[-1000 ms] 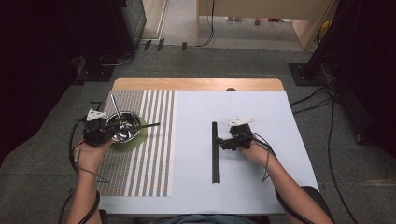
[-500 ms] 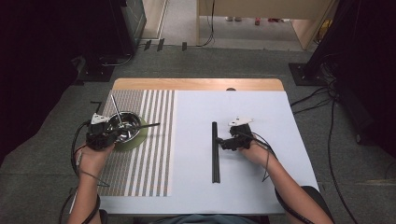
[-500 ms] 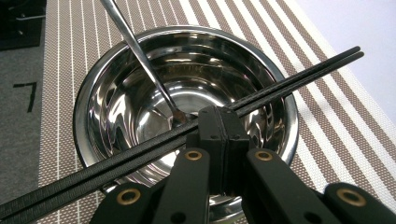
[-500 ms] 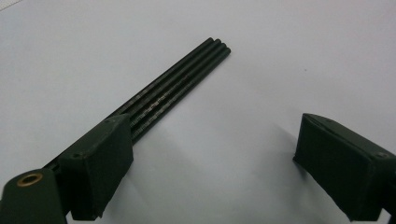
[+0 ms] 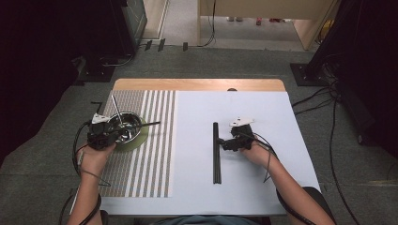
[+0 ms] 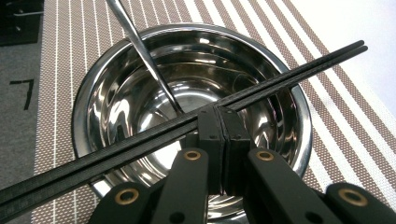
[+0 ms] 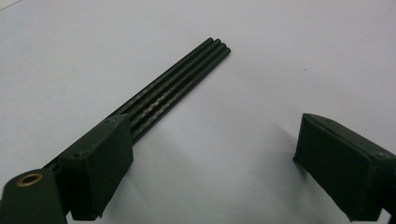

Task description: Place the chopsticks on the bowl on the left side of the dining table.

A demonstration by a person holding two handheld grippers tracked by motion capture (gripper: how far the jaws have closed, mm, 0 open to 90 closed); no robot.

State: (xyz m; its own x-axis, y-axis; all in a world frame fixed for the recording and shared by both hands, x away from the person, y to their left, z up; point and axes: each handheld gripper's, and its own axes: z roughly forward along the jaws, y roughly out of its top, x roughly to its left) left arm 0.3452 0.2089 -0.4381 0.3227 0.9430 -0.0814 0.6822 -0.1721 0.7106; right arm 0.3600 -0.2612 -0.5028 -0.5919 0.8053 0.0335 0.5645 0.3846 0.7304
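High view: the left gripper point(image 5: 109, 136) has its fingers clamped on a pair of chopsticks point(image 6: 289, 72) across the steel bowl point(image 5: 123, 127) at the table's left. The right gripper point(image 5: 224, 144) sits spread open beside the remaining chopsticks point(image 5: 216, 152); next, I'd judge, release into the bowl.

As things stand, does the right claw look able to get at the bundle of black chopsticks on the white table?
Probably yes. The right claw is open and sits right beside the chopstick bundle on the bare white table; in the right gripper view one jaw already lies along the sticks, with nothing between.
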